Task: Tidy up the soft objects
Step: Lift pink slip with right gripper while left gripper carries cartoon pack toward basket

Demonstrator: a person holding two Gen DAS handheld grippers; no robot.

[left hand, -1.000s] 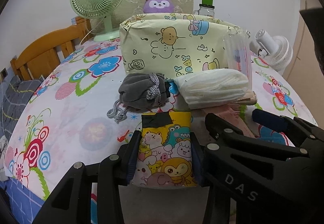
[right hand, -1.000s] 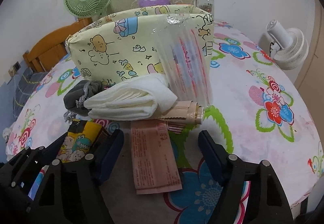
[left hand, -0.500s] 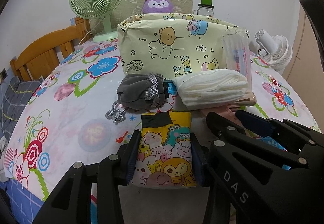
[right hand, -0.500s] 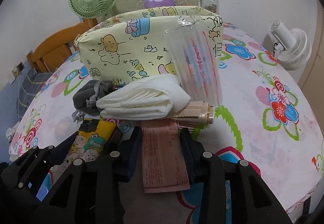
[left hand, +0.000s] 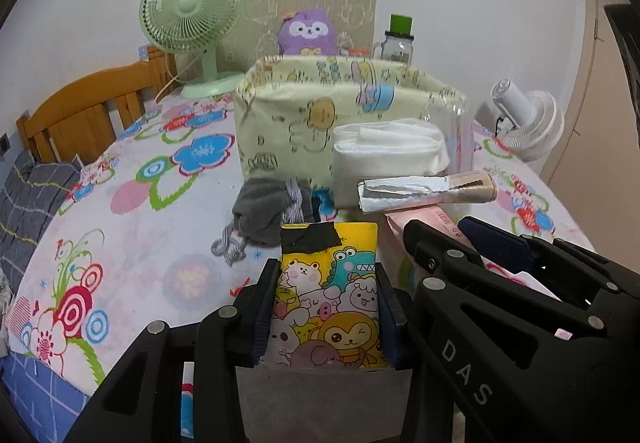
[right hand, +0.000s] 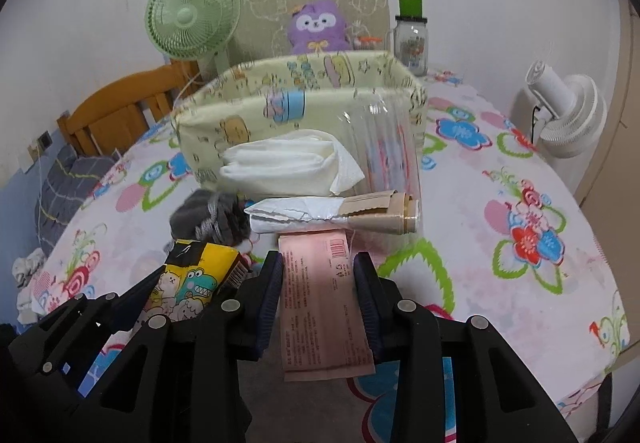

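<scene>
Right tool [right hand: 318,299], open a second ago, now clamped on pink packet [right hand: 322,307] before bin [right hand: 280,111]; left tool [left hand: 326,311] gripping cartoon pack [left hand: 328,299], both ready for binning.

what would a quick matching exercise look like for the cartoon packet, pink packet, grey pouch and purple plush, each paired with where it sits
Things:
1. cartoon packet
2. pink packet
3. grey pouch
4. purple plush

Places:
A. behind the fabric bin, by the wall
B. in the right hand-held gripper
C. on the tablecloth, before the bin
D. in the left hand-held gripper

Pairs: 1-D, 2-B, 3-C, 4-A
</scene>
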